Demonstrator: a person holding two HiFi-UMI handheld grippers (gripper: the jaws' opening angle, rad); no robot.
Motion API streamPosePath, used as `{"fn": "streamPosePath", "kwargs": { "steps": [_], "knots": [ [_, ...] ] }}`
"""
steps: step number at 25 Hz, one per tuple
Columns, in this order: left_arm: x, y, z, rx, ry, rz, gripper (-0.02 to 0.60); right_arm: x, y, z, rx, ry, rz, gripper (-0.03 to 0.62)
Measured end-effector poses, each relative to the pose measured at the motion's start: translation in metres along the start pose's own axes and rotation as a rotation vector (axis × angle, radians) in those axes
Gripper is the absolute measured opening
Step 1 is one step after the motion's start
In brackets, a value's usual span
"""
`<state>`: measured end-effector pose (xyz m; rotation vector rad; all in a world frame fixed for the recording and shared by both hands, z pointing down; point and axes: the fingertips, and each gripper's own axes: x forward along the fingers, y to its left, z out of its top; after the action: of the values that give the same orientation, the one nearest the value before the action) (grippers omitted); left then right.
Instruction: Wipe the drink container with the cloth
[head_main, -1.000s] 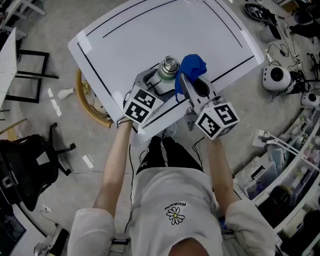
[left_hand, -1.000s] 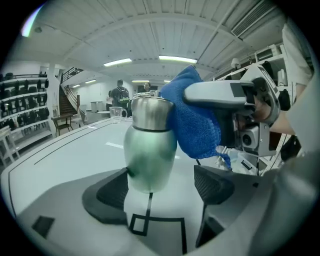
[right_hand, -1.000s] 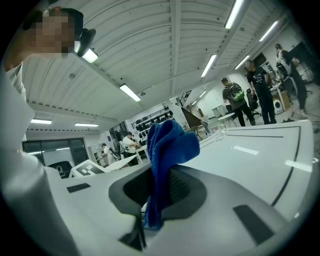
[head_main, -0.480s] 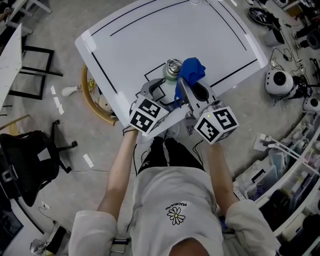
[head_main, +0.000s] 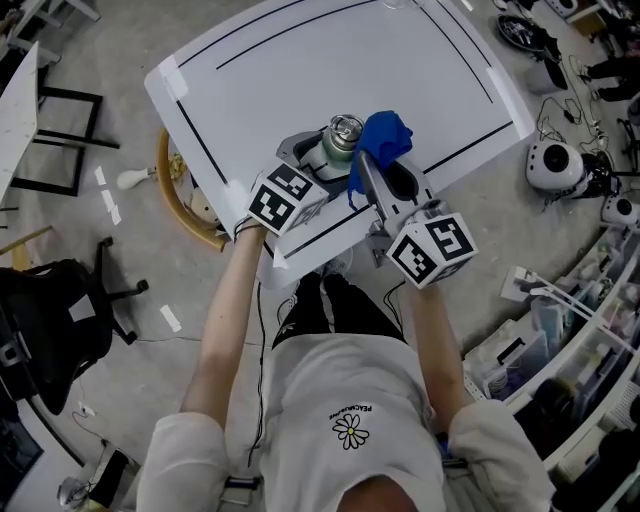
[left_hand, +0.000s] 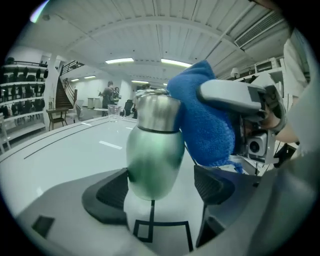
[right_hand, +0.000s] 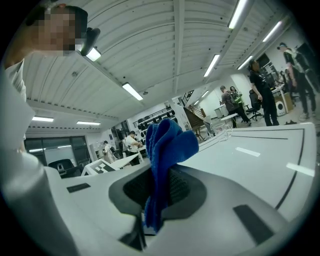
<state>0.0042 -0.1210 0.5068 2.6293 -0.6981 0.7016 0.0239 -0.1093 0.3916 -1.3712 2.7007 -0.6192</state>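
A green drink container (head_main: 338, 140) with a steel neck and cap stands on the white table (head_main: 330, 60) near its front edge. My left gripper (head_main: 322, 158) is open around its body. In the left gripper view the container (left_hand: 152, 160) touches the left pad, with a small gap to the right pad (left_hand: 212, 185). My right gripper (head_main: 372, 162) is shut on a blue cloth (head_main: 385, 135). The cloth (left_hand: 205, 125) presses against the container's upper right side. In the right gripper view the cloth (right_hand: 162, 150) stands up out of the jaws of my right gripper (right_hand: 157, 195).
Black lines mark the table top. A round wooden frame (head_main: 175, 200) sits under the table's left corner. A black chair (head_main: 50, 330) is on the floor at left. A white round device (head_main: 553, 158) and cluttered shelves (head_main: 570, 340) lie at right.
My left gripper has shifted a little left and forward along the table edge around the container. The right gripper and the cloth stay against the container's right side.
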Motion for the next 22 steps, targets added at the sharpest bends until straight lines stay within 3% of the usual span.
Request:
{"fn": "streamPosePath", "kwargs": {
  "steps": [8,14,16,19,22],
  "knots": [
    [-0.008,-0.033,-0.010,-0.011,0.021,-0.023,0.400,0.001,-0.028,0.004,-0.032,-0.005,-0.076,0.041],
    [-0.003,-0.049,-0.010,0.001,0.018,-0.049,0.399,-0.001,-0.016,-0.002,-0.009,0.003,-0.049,0.043],
    [-0.010,-0.042,-0.005,0.020,0.001,-0.018,0.399,0.000,-0.015,-0.003,-0.002,0.003,-0.046,0.041],
    [-0.028,-0.010,0.009,0.021,-0.089,0.090,0.399,0.002,-0.014,-0.004,-0.004,0.006,-0.041,0.041],
    [-0.021,0.013,0.014,0.016,-0.083,0.092,0.400,0.001,-0.017,-0.003,-0.002,0.003,-0.046,0.041]
  ]
}}
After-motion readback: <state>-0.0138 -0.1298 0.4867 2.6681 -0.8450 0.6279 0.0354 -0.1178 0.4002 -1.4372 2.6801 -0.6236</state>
